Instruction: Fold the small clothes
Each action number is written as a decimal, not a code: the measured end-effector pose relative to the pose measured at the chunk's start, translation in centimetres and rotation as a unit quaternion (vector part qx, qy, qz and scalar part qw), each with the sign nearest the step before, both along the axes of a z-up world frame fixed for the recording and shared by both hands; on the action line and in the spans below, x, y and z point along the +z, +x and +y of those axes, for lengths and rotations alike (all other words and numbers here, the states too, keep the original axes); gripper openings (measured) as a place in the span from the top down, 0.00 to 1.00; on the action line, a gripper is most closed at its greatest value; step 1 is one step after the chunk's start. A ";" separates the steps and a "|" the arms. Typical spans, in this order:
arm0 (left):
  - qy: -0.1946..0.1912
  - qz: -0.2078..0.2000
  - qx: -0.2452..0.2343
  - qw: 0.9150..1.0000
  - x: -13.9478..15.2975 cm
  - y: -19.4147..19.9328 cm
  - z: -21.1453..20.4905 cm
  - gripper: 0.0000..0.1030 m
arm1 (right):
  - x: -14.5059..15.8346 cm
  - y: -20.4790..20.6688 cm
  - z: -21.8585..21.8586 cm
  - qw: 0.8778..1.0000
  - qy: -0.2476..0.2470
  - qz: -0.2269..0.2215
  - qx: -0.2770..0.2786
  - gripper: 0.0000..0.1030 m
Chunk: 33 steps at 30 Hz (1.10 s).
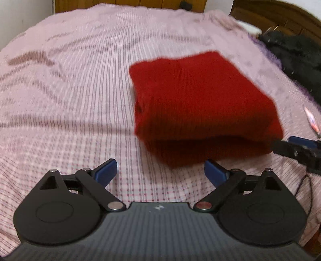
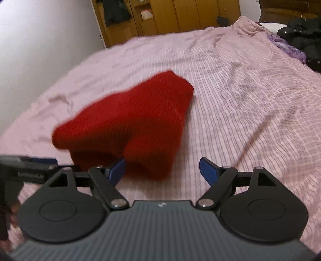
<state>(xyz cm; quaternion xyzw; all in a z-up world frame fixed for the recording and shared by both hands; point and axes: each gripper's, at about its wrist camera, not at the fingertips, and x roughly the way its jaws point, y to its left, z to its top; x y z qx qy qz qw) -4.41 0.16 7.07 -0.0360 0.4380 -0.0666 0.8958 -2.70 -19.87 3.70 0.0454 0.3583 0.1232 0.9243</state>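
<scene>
A red knitted garment (image 1: 200, 104) lies folded into a thick block on the pink striped bed sheet (image 1: 70, 100). My left gripper (image 1: 160, 172) is open and empty, just short of the garment's near edge. The right gripper shows at the right edge of the left wrist view (image 1: 299, 148). In the right wrist view the red garment (image 2: 130, 124) lies ahead and left, its near corner between the open fingers. My right gripper (image 2: 162, 170) is open and holds nothing. The left gripper shows at that view's left edge (image 2: 28, 166).
A black garment (image 1: 295, 58) and a purple cloth (image 2: 286, 46) lie at the bed's far right. A wooden headboard (image 1: 280, 16) and wooden cabinets (image 2: 170, 18) stand behind. A thin cable (image 1: 305, 186) hangs at the right. A white wall (image 2: 40, 40) is left.
</scene>
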 end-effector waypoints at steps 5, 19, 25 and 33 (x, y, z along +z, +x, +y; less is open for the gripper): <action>0.056 0.004 0.013 0.998 -1.9 0.6 -1.8 0.05 | -2.1 0.2 0.6 0.999 -0.017 0.027 0.001 0.21; 0.082 0.005 0.025 0.996 -2.7 1.9 -3.2 0.00 | -4.1 1.3 1.8 0.998 -0.028 0.047 -0.012 0.10; 0.075 0.002 0.027 0.997 -2.9 1.8 -3.1 0.00 | -4.3 1.4 1.9 0.998 -0.027 0.051 -0.017 0.09; 0.069 0.003 0.032 0.997 -3.1 1.9 -2.6 0.00 | -4.3 1.4 1.8 0.998 -0.027 0.051 -0.017 0.09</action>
